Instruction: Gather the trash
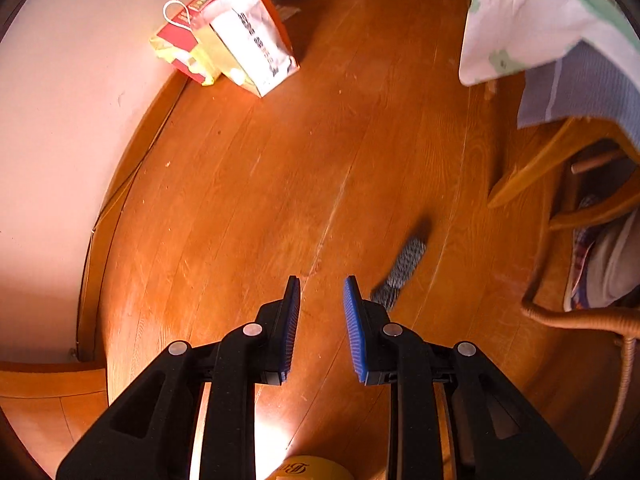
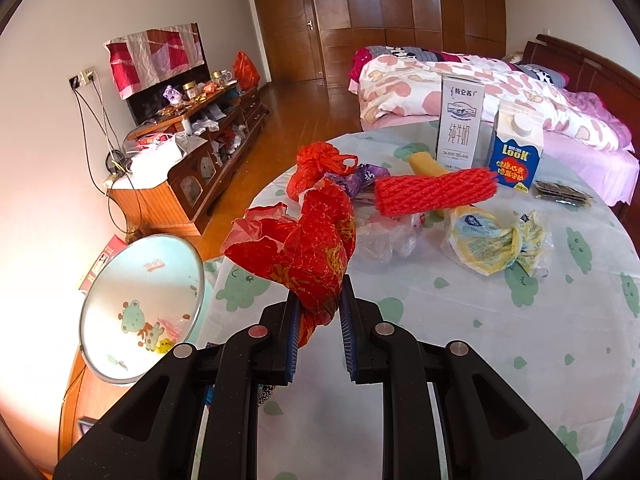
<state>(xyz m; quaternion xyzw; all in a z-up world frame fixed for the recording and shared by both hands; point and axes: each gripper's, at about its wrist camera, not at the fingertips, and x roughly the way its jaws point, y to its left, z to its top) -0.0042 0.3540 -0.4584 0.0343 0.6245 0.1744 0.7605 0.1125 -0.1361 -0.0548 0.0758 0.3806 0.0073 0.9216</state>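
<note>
Red plastic bag [image 2: 308, 248] pinched in right gripper [image 2: 320, 292]; left gripper [image 1: 322, 292] narrow, holding nothing.
At upper right: blue "LOOK" carton [image 2: 516, 152] beside white 纯牛奶 milk carton [image 2: 460, 120].

Warm bright daylight, glare at lower left, fisheye-bent edges, slight blur.

Left hand-held gripper [image 1: 322, 284], right hand-held gripper [image 2: 318, 282], black arms, ribbed blue pads, silver rivets
</note>
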